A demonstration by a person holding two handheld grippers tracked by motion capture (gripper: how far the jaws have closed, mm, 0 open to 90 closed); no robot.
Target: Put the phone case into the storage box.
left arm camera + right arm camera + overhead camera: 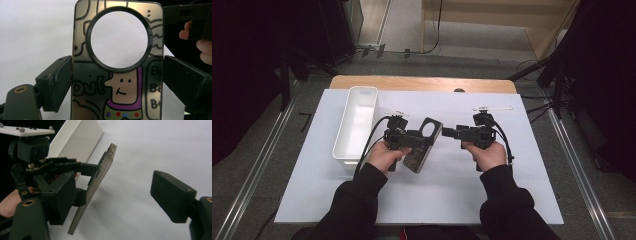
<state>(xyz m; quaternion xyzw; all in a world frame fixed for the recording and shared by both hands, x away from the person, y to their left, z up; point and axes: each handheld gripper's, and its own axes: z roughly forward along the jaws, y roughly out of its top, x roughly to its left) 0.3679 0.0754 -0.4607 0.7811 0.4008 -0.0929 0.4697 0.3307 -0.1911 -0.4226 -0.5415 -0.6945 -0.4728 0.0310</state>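
A clear, smoke-tinted phone case [117, 100] with a large round ring hole and a cartoon figure is clamped by its long edges between the black fingers [56, 82] of my left gripper [420, 142]. The case [416, 160] hangs tilted above the white sheet. My right gripper [445, 132] points left at the case's upper end, just to its right. In the right gripper view the jaws of my right gripper [115, 200] stand wide apart with nothing between them. There the case [101, 178] shows edge-on, a little beyond the jaws.
A long white bin [357, 122] stands at the left of the white sheet [462, 195], which covers a wooden table [422, 82]. The bin's wall [75, 140] rises behind the left gripper. Dark stands, rails and cables surround the table.
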